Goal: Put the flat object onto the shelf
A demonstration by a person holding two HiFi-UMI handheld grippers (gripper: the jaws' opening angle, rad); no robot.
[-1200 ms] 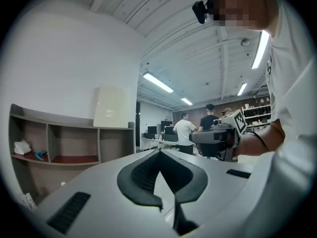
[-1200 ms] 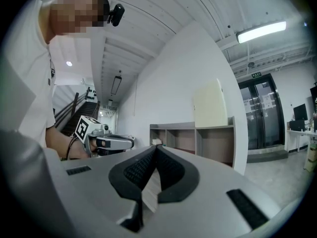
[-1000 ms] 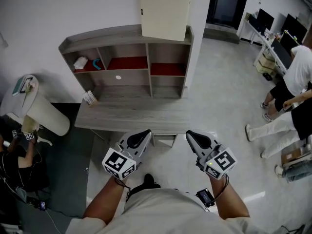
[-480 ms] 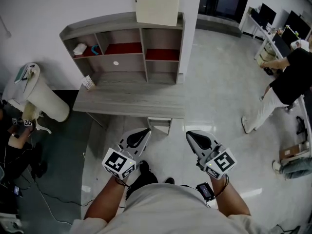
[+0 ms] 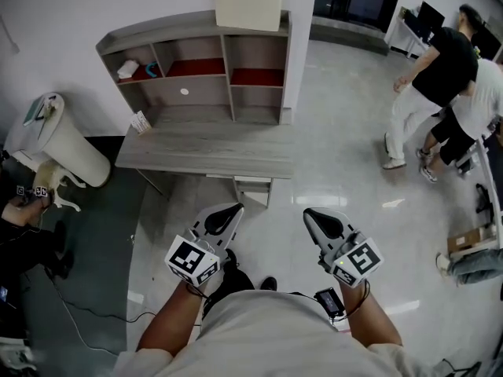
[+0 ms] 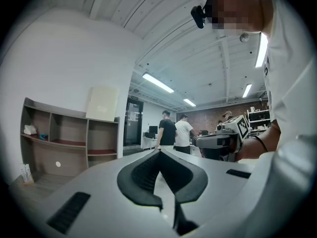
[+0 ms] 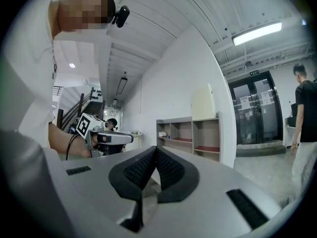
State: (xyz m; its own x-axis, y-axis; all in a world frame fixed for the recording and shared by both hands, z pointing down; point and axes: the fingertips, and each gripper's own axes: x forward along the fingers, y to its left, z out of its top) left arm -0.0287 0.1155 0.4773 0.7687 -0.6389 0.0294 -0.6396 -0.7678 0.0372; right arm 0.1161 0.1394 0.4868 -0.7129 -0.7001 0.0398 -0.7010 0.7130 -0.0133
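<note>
From the head view, looking steeply down, we see the left gripper [image 5: 234,209] and the right gripper [image 5: 308,213] held side by side over pale, shiny floor. Each gripper's own view shows its fingers pressed together with nothing between them.

A wooden shelf unit [image 5: 157,31] stands against the white wall, with a grey surface [image 5: 204,144] jutting out in front of it. The flat object, a cream panel [image 5: 247,2], stands upright on the unit's top board, leaning on the wall.

Compared with a second ago, the surface's front edge sits further up the picture and well apart from the grippers, where before it was just ahead of them. We have backed away. With the panel already up there and both grippers empty, we judge the placing done and this a retreat.

Only the head view shows the open compartments from above: red liners [image 5: 196,67] in two of them, and small items [image 5: 128,69] in the leftmost. The left gripper view alone shows the panel [image 6: 102,104] face-on, taller than the top shelf row, with two people [image 6: 176,132] standing by a doorway. The right gripper view shows the shelf unit end-on and the left gripper held level beside it.
</note>
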